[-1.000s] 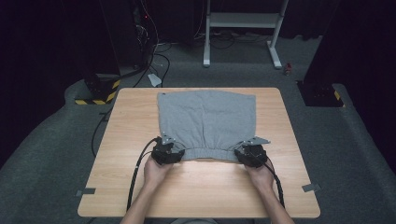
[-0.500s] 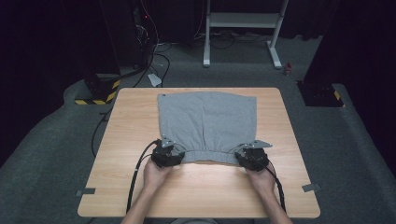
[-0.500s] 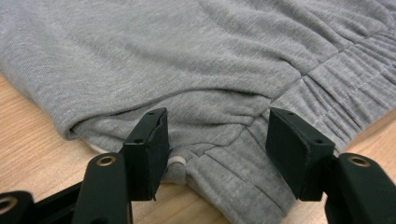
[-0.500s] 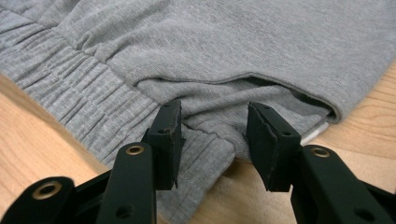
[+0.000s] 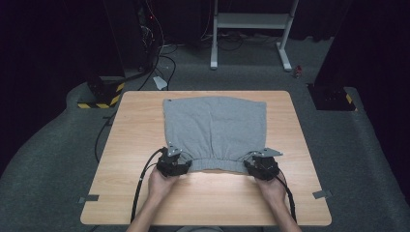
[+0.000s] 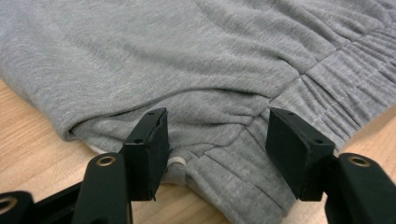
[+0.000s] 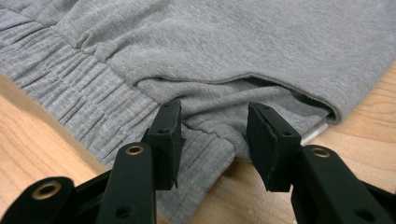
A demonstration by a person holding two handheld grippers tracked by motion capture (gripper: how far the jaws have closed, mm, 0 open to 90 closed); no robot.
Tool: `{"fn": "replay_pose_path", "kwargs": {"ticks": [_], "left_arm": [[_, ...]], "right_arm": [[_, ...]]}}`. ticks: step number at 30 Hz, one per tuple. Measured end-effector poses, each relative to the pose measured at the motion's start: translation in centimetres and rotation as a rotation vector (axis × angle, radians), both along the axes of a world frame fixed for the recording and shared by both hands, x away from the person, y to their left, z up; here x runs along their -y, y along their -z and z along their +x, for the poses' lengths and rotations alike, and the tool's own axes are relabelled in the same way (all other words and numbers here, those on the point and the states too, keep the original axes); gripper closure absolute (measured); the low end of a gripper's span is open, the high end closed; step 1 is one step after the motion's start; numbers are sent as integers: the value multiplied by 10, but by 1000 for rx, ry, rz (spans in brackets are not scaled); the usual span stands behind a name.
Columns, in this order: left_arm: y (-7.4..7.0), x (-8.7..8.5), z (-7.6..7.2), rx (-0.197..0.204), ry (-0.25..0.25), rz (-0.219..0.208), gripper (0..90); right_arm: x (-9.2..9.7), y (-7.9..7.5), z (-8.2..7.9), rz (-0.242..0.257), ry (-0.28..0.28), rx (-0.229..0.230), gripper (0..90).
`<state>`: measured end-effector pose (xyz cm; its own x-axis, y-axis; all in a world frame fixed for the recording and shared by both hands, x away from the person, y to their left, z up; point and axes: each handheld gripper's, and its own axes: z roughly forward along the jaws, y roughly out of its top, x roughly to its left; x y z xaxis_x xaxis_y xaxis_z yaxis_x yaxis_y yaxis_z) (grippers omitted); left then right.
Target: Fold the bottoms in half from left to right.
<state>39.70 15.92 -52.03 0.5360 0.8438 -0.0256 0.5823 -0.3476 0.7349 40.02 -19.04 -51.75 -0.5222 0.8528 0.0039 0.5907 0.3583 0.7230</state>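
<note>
A folded grey sweat garment (image 5: 215,128) lies flat on the wooden table (image 5: 121,145), its ribbed elastic band (image 5: 217,164) along the near edge. My left gripper (image 5: 172,163) sits at the band's near-left corner, open, jaws straddling the bunched corner fabric (image 6: 210,135). My right gripper (image 5: 261,166) sits at the near-right corner, open, with the corner of the band (image 7: 210,135) between its jaws. A white cord tip (image 6: 176,161) peeks out by the left jaw.
Bare wood lies on both sides of the garment and along the near edge (image 5: 208,203). Off the table stand a white frame (image 5: 251,29), dark equipment (image 5: 333,96) and a yellow-black striped base (image 5: 96,101) on grey floor.
Both grippers have crept slightly forward onto the band's corners; the garment has stayed in place.
</note>
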Motion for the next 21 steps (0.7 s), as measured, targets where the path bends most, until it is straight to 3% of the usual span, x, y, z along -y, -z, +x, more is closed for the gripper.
{"fn": "replay_pose_path", "kwargs": {"ticks": [10, 21], "left_arm": [[1, 1, -10, 4, 8, -1, 392], [3, -1, -22, 9, 15, -21, 391]], "right_arm": [[0, 0, -11, -17, -10, 7, 553], [4, 1, -20, -3, -21, 8, 549]]}}
